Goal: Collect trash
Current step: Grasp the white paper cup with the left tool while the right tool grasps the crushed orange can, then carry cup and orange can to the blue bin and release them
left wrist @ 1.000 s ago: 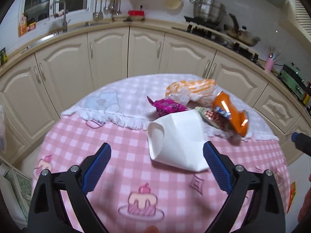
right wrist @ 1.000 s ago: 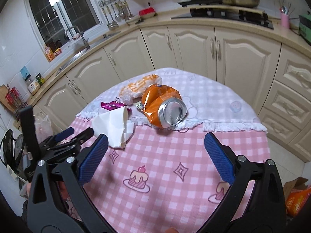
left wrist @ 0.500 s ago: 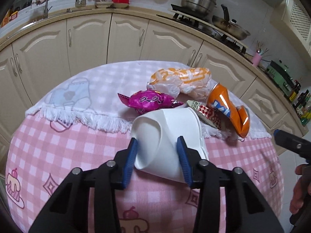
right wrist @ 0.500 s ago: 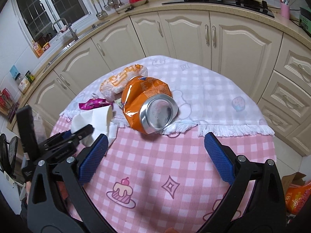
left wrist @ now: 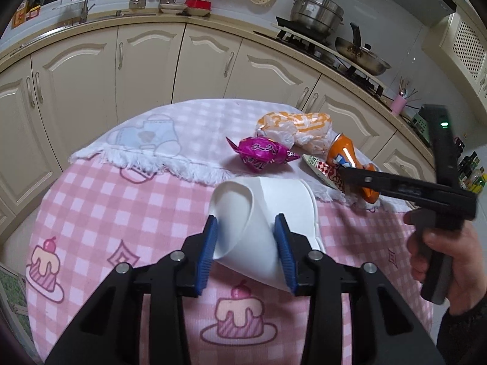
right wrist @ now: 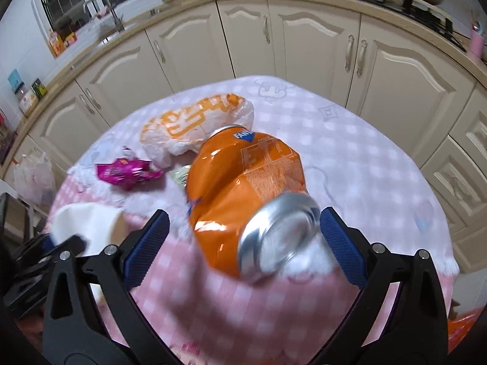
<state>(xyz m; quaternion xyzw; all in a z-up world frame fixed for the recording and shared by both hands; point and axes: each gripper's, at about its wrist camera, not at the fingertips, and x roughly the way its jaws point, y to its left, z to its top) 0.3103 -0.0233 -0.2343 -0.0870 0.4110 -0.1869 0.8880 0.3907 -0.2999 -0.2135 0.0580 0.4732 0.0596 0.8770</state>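
My left gripper (left wrist: 247,237) is shut on a crushed white paper cup (left wrist: 264,213) lying on the pink checked tablecloth (left wrist: 106,213). My right gripper (right wrist: 243,231) is open, its blue pads on either side of a dented orange soda can (right wrist: 243,188) lying on its side, not touching it. The can also shows in the left wrist view (left wrist: 345,155), partly behind the right gripper's finger. A magenta candy wrapper (left wrist: 261,153) and an orange-and-white plastic bag (left wrist: 295,129) lie behind the cup. A red-and-white wrapper (left wrist: 324,170) lies by the can.
A white fringed cloth (left wrist: 158,140) covers the table's far half. Cream kitchen cabinets (left wrist: 146,70) curve behind the table. A stove with pots (left wrist: 316,15) stands at the back right. The person's hand (left wrist: 450,261) holds the right gripper at the table's right edge.
My left gripper has closed on the white cup and still holds it. My right gripper has moved in over the table until the orange can sits between its open fingers.
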